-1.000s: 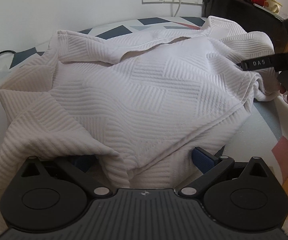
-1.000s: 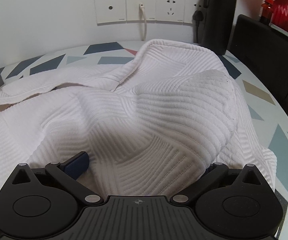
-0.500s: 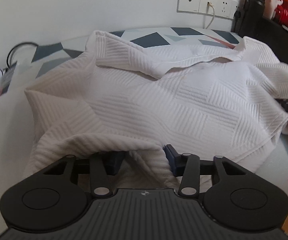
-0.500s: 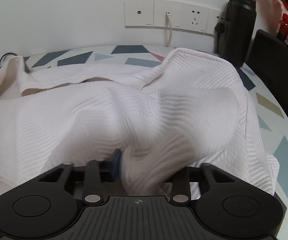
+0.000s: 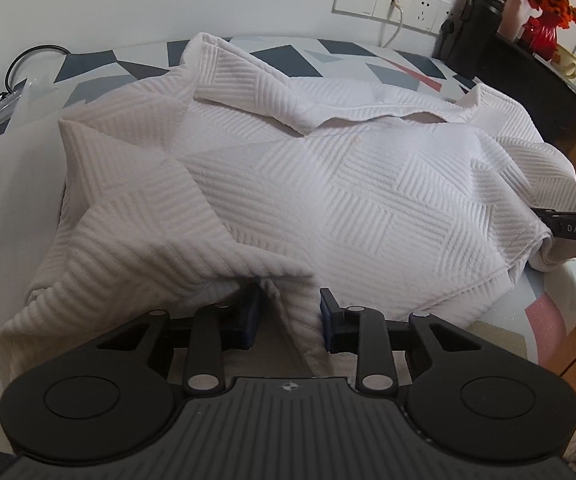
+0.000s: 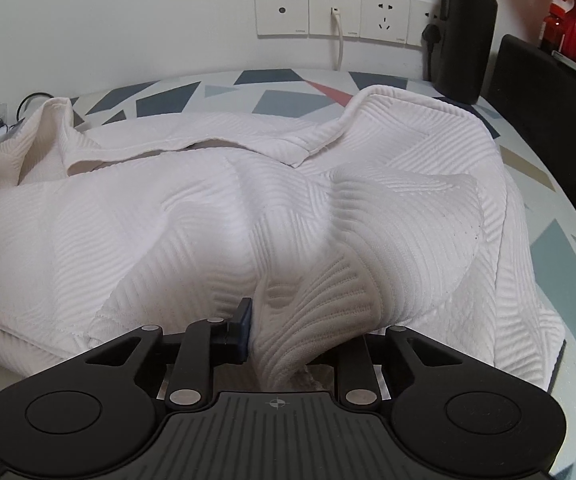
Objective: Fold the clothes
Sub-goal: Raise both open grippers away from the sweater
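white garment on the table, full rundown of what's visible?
The white garment is a thick top, apparently knit, embossed with blocks of ribbed stripes. It lies spread but rumpled across the table with the geometric cover, neckline toward the wall, one sleeve folded over on the left. The left gripper and the right gripper have just been closing and each pinches a bunched fold of its near hem.
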Tool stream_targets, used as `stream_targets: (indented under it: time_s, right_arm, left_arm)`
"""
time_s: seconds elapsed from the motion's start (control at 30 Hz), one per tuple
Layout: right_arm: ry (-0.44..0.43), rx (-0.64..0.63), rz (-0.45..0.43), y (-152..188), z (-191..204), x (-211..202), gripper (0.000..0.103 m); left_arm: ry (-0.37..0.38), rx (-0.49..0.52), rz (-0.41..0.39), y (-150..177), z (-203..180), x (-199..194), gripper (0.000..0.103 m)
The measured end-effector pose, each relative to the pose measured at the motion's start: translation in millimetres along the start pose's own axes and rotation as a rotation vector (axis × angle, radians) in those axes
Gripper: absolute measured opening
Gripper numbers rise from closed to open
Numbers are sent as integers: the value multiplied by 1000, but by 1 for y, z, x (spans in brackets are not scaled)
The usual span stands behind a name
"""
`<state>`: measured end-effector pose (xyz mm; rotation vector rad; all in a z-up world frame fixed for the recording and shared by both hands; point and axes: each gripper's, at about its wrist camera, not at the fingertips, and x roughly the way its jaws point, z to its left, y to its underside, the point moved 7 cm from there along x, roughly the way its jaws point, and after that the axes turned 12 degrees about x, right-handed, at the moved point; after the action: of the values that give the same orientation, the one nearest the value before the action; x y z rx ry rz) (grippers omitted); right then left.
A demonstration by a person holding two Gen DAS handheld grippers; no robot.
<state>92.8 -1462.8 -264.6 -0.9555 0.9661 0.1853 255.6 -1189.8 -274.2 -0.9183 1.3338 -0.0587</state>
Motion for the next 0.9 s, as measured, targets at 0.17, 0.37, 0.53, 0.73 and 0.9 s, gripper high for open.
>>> stream_targets:
  time_s: [0.17, 0.37, 0.53, 0.73, 0.9]
  right_arm:
    - [-11, 60, -49, -19, 4, -16, 49]
    - [-22, 90, -197, -67, 21, -74, 75]
    - [-20, 97, -373, -123, 39, -143, 102]
    - [63, 73, -507, -178, 59, -197, 102]
    - [17, 33, -560, -214, 79, -205, 102]
  left_arm:
    - [26, -41, -45, -12, 9, -13, 33]
    - [23, -90, -196, -44, 21, -70, 34]
    - [10, -219, -299, -73, 49, -113, 44]
    - [-42, -240, -392, -108, 69, -152, 71]
    - [-90, -169, -431, -141, 74, -178, 80]
